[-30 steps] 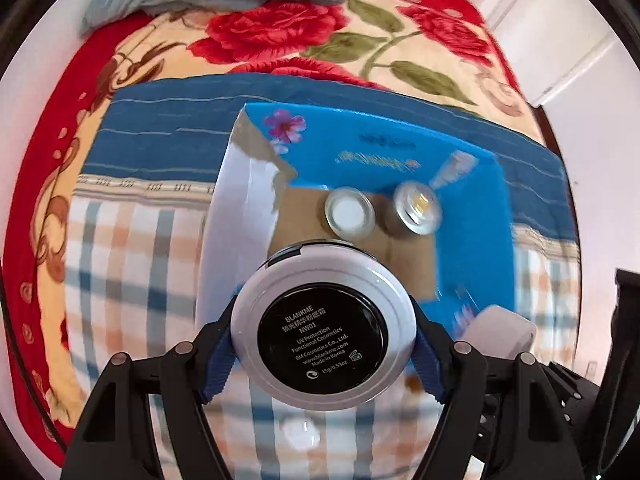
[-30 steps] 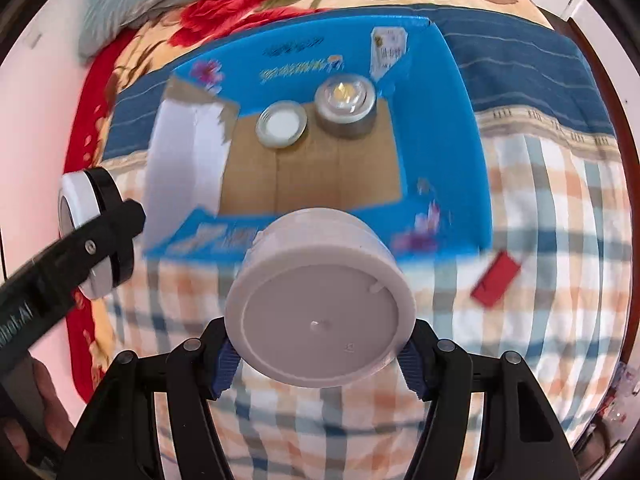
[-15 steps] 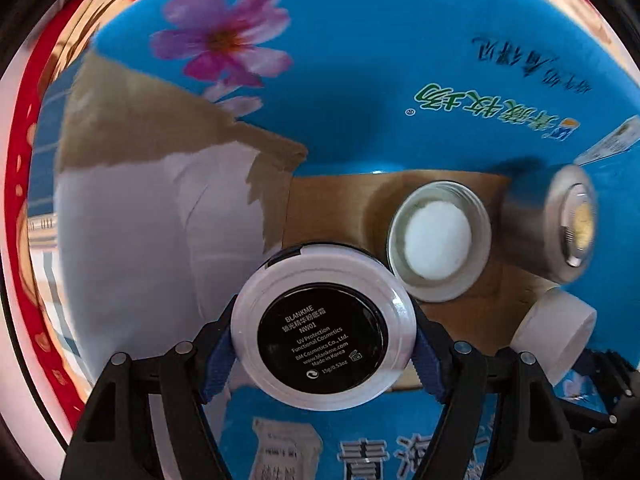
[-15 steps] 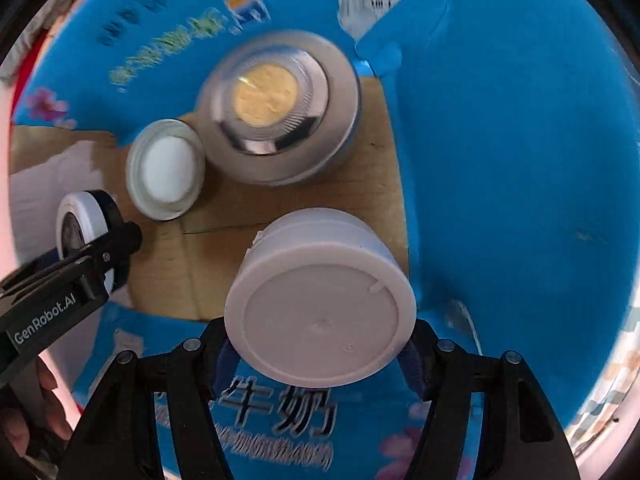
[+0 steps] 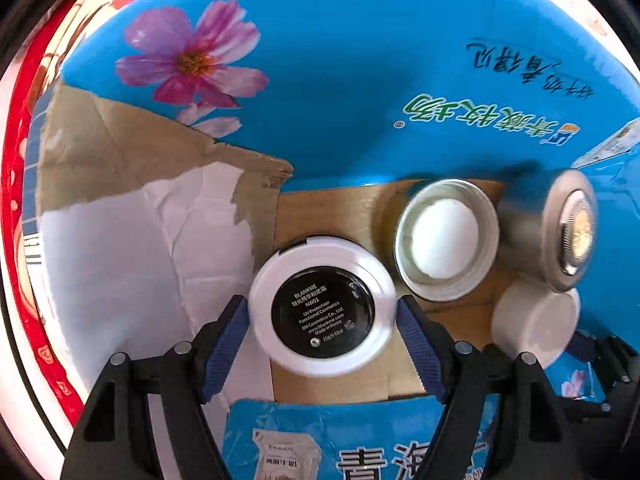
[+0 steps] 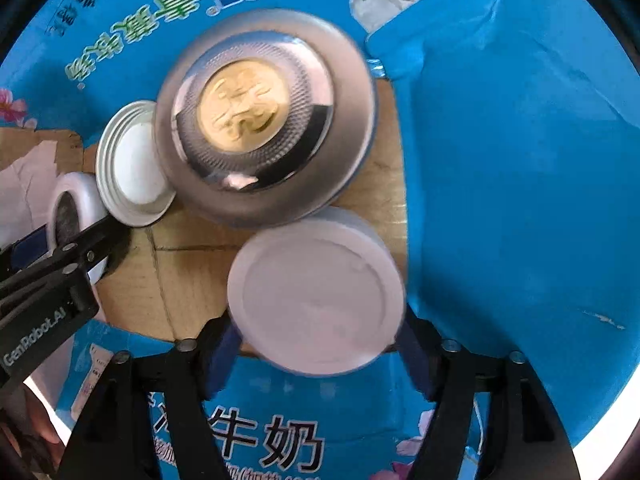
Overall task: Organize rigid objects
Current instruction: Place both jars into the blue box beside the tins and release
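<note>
A round white compact with a black label [image 5: 322, 312] lies on the brown floor of the blue milk carton box [image 5: 360, 60]. My left gripper [image 5: 320, 308] straddles it, open, its blue pads just clear of the rim. A white jar [image 6: 316, 292] stands on the box floor beside a silver tin with a gold centre [image 6: 260, 120]. My right gripper [image 6: 316, 328] is around the jar with its jaws opening and its pads off the sides. A small white-filled lid [image 5: 446, 240] lies between the compact and the tin.
A torn white and brown flap [image 5: 140, 260] rises at the box's left side. The blue wall [image 6: 500, 160] stands close on the right of the jar. The left gripper's black finger [image 6: 80, 248] lies beside the compact [image 6: 74, 204]. Red floral bedding [image 5: 16, 200] surrounds the box.
Both grippers dropped from above the bed into the box. The compact and the jar now sit farther out from the pads, on the box floor, and the right jaws have spread.
</note>
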